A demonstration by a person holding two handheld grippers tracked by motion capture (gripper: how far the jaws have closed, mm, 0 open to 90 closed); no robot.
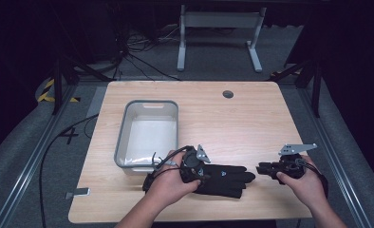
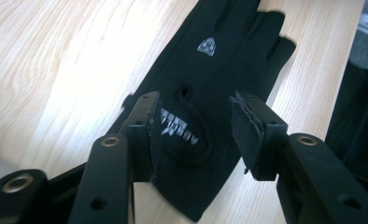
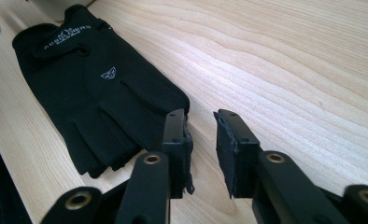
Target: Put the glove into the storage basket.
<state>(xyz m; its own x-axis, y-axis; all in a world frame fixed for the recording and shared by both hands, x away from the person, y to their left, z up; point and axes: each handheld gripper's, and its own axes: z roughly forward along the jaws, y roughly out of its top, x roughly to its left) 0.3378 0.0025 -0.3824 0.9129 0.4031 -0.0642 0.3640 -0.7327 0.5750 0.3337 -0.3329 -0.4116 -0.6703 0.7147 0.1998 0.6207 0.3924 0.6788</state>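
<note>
So the black glove (image 1: pixel 223 178) lies flat on the table (image 1: pixel 251 123) beside the empty grey bin (image 1: pixel 147 130), both left gripper (image 2: pixel 194 135) and right gripper (image 3: pixel 201 140) parted and gripping nothing, so binning it apparently remains.

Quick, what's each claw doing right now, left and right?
Left claw: open, jaws apart over the black glove, not gripping it.
Right claw: open, nothing between the jaws, beside the glove's finger end.
</note>
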